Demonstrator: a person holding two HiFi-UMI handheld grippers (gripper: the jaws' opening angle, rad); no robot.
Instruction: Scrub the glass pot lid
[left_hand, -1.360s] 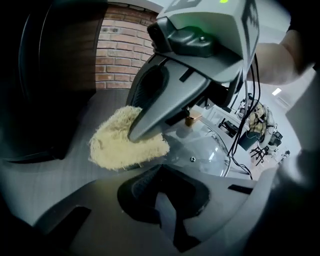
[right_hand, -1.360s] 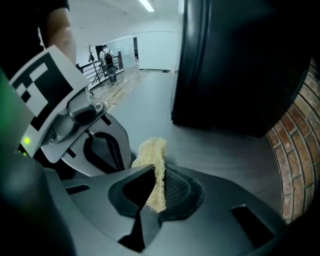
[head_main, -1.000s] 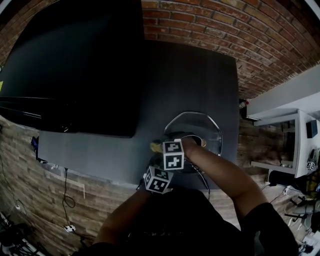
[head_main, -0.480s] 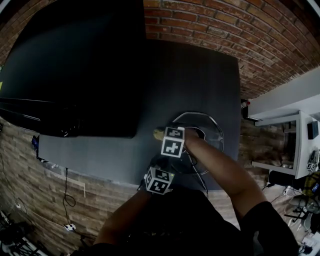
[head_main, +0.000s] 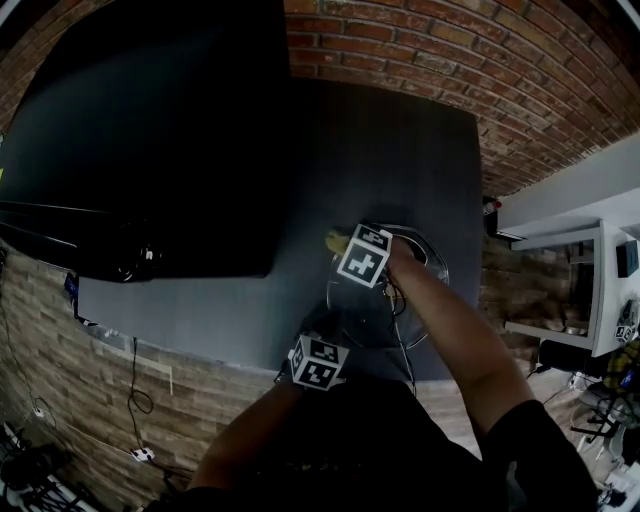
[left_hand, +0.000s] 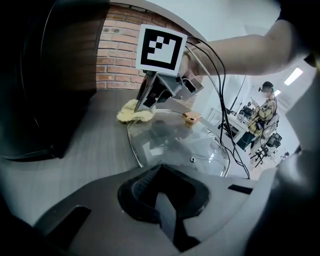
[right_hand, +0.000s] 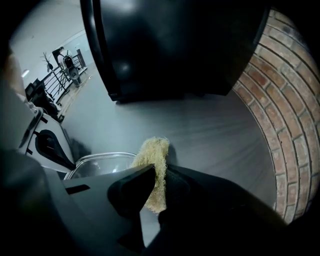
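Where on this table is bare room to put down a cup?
Free: the broad table strip beyond the glass lid, between the black screen and the brick wall; also the near strip before the screen. Crowded: the lid's corner, with the left claw and right claw.

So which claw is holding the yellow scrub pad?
The right claw: the yellow pad is pinched between its jaws. The left claw has none; it grips the lid's edge.

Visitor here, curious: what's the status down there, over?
Left gripper shut on near rim of glass pot lid. Right gripper shut on yellow scrub pad, at lid's far edge. Cable hangs over lid.
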